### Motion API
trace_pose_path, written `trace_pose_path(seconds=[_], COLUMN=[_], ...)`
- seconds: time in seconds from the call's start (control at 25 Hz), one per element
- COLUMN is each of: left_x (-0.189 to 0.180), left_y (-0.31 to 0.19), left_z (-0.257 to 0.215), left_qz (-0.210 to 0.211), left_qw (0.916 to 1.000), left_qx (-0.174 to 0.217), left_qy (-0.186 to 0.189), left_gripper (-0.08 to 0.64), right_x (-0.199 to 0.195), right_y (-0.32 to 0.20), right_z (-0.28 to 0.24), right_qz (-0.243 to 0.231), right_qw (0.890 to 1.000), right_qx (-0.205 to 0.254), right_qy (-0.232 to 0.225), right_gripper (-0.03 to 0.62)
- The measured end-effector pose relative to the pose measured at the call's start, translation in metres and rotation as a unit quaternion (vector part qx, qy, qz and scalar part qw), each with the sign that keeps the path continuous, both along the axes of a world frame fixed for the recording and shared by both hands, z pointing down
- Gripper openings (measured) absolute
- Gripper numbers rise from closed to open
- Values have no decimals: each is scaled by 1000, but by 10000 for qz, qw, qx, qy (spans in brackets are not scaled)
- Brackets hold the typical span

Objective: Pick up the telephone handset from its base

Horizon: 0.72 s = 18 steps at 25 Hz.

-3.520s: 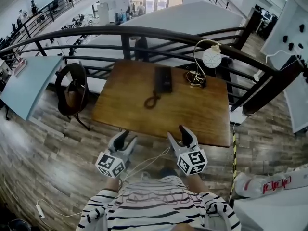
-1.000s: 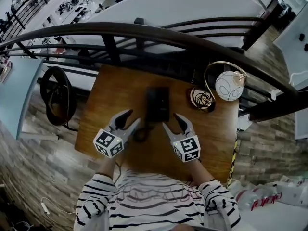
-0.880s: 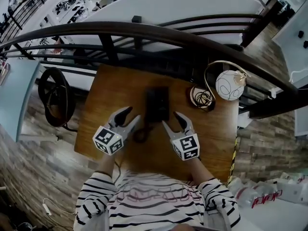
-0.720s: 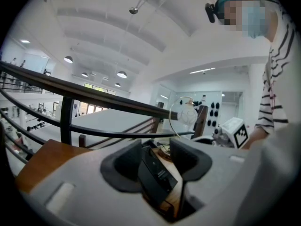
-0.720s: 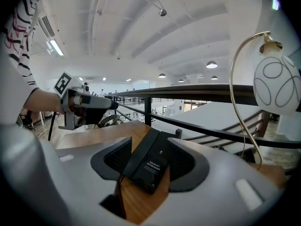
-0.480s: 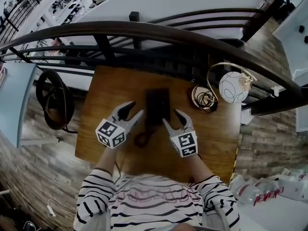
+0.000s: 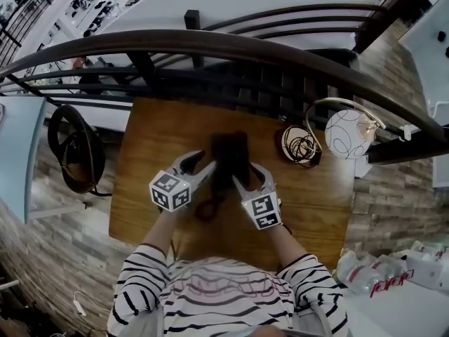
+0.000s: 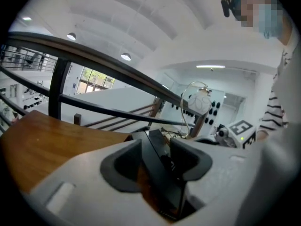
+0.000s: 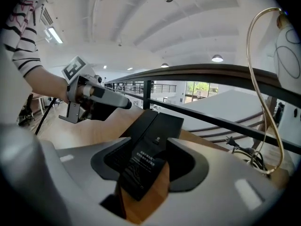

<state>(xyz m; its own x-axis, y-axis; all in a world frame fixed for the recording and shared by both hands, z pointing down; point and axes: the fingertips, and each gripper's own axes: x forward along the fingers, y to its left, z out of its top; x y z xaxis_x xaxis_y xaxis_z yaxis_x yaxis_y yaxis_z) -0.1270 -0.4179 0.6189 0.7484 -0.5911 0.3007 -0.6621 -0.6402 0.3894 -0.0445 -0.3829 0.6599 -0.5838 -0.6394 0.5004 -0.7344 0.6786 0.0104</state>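
Telephone [image 7: 230, 153], flat black slab on wooden table [image 7: 154, 139], left claw [image 7: 203, 161] and right claw [image 7: 248, 174] spread, flanking it.

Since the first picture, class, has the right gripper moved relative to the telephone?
Yes. The right gripper has moved forward across the table, from its near edge up to the right side of the telephone, jaws open.

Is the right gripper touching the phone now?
Cannot tell. The right gripper, in its own view, has its jaws apart around the phone, which overlaps one jaw. The head view is too blurred to show contact or a gap.
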Motion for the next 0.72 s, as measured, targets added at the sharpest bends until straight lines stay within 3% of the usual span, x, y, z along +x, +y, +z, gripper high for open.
trace_pose_path(seconds=[0.52,0.72], left_x=[9,16], left_y=[-12,-13], left_z=[55,69], left_qz=[-191,-223], left_qw=[9965,9911], left_qx=[-794,-1220], left_qy=[167,487], left_gripper=[195,204], right_x=[1,2], right_y=[-13,-14], right_z=[28,31], right_qz=[-30,-120], right_qw=[9998,9990], right_qx=[-8,215], right_qy=[193,375], right_gripper=[219,206])
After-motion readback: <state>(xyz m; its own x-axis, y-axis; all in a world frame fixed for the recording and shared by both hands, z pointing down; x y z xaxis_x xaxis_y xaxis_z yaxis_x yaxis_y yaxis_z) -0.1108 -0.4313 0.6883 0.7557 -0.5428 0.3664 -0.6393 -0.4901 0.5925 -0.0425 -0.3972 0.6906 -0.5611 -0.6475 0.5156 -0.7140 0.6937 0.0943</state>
